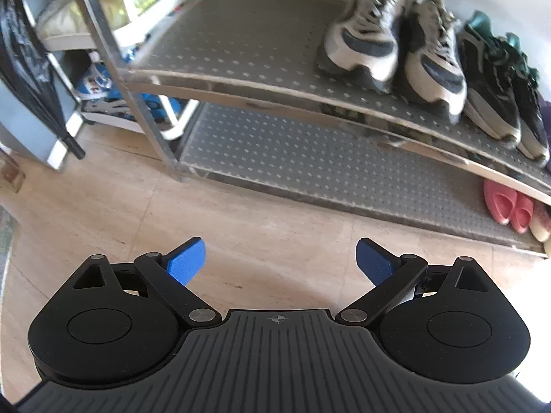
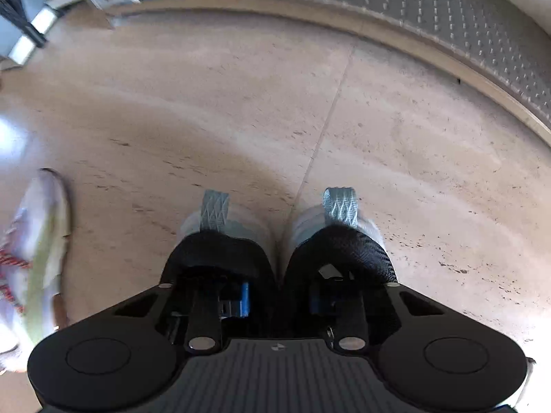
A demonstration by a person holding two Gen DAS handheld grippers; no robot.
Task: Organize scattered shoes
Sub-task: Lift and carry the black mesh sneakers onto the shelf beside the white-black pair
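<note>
Shoes held: a pair of sneakers [image 2: 279,247] with black padded collars and grey-blue heel pull tabs hangs under the right gripper [image 2: 279,301], above the tiled floor [image 2: 396,144] and in front of the bottom shelf [image 2: 465,10] of the rack.
Right gripper: clenched on the two inner collar walls, pressed together; one finger goes inside each shoe, blue pads [image 2: 245,299] partly hidden.
Left gripper: the left gripper [image 1: 280,261] is released, fingers spread wide, nothing between them, above the floor and facing the shoe rack [image 1: 241,79].
Handling: I judge the sneakers light, with soft mesh uppers and padded collars that give under pressure; the soles are the stiff part. The toes will probably hang down and swing.
Where to hold: the collar rim at the heel seems the best place, because the heel counter is firmer; the pull tabs are too thin and floppy.
Risk: one shoe may slip out, since two are pinched in one grasp.
Free place: the middle shelf has room left of the grey sneakers [image 1: 392,44] and the dark green-trimmed pair [image 1: 502,86]; pink slippers [image 1: 509,206] lie below.
Still scattered: a pale shoe with red laces [image 2: 31,258] lies on the floor at the left.
</note>
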